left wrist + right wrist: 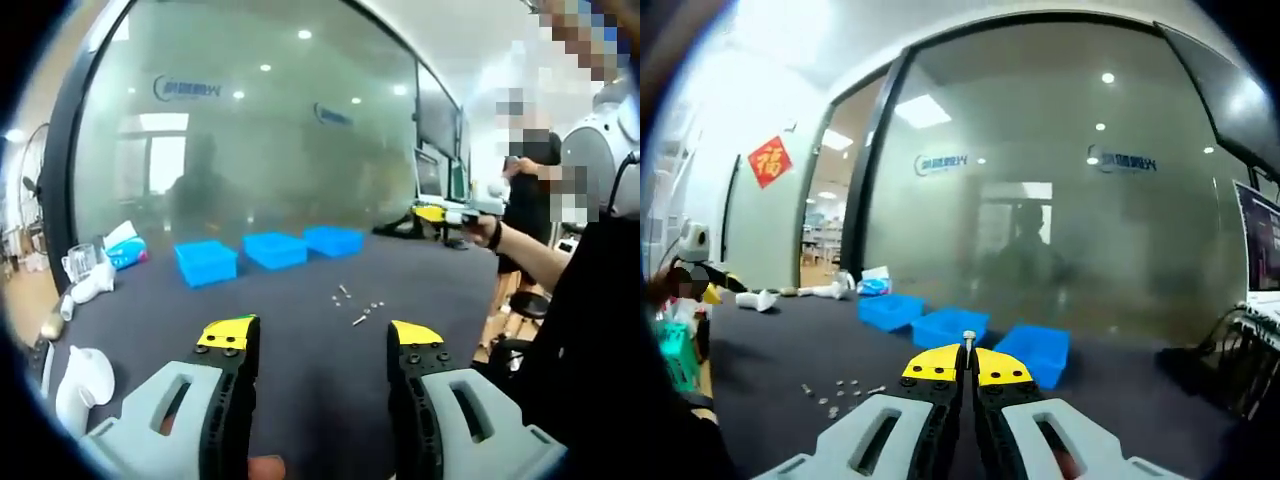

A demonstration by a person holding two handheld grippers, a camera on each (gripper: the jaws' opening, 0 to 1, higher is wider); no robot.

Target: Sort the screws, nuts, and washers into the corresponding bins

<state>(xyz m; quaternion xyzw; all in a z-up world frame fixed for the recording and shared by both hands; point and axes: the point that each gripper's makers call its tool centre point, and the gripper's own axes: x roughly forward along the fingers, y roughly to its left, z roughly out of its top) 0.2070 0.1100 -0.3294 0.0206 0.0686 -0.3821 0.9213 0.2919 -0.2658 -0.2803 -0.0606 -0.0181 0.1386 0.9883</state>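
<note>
screw (968,340) between right fingers (940,366)

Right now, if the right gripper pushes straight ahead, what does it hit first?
Likely the middle blue bin, just beyond the screw pinched in the right gripper; depth is uncertain.

Both views look low across the dark table (300,290), sharing three far blue bins (948,325) before frosted glass (270,130).

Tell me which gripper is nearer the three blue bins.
Right. The right gripper, shut on a screw, is raised just before the blue bins. The left gripper hangs open farther back, with the loose hardware between.
</note>
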